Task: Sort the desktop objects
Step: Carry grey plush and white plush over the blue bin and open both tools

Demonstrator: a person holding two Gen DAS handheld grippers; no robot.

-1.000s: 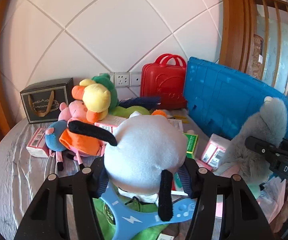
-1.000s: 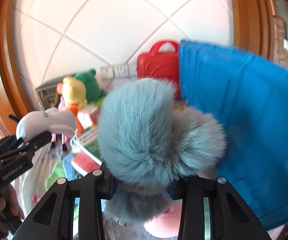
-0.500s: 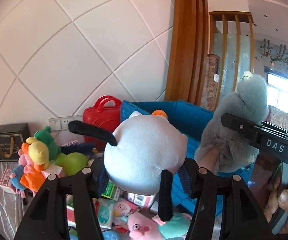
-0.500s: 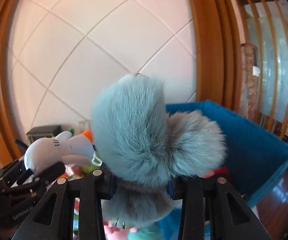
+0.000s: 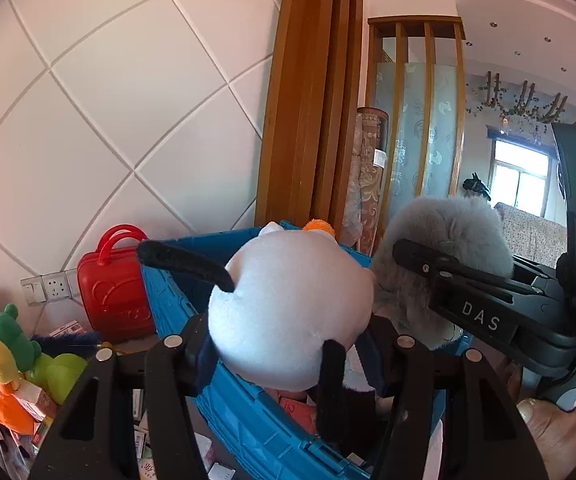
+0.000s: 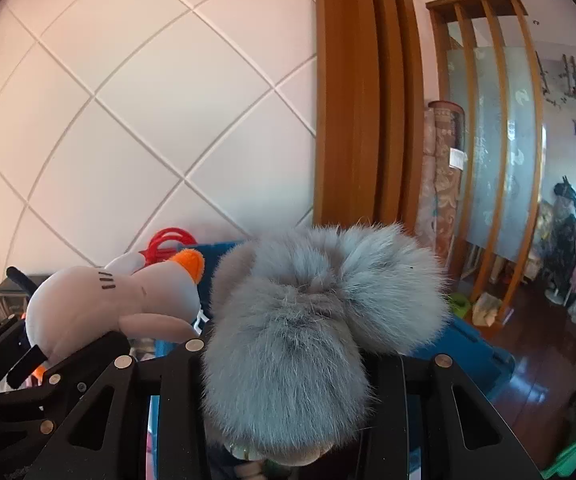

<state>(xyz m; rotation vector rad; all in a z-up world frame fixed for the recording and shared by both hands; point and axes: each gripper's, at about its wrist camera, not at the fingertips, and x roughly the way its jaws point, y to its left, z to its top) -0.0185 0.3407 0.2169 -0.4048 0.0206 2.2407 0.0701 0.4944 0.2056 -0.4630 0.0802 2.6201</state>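
Observation:
My left gripper (image 5: 288, 348) is shut on a white plush toy (image 5: 288, 312) with black limbs and an orange beak, held above the open blue crate (image 5: 248, 412). Right beside it, one of the right gripper's fingers (image 5: 447, 276) presses a grey furry plush (image 5: 447, 232). In the right wrist view my right gripper (image 6: 288, 360) is shut on that grey furry plush (image 6: 319, 320), over the blue crate (image 6: 471, 352). To its left the white plush (image 6: 100, 304) sits in the left gripper (image 6: 48, 368). The two toys nearly touch.
A red case (image 5: 112, 284) stands against the tiled wall left of the crate. Plush toys (image 5: 4, 344) and small boxes (image 5: 144, 440) lie on the table at lower left. A wooden pillar (image 5: 311, 92) rises behind the crate. A person's hand (image 5: 559, 432) holds the right gripper.
Both grippers have risen from the cluttered table and swung right over the blue crate, each still gripping its toy. The table toys have slid to the lower left.

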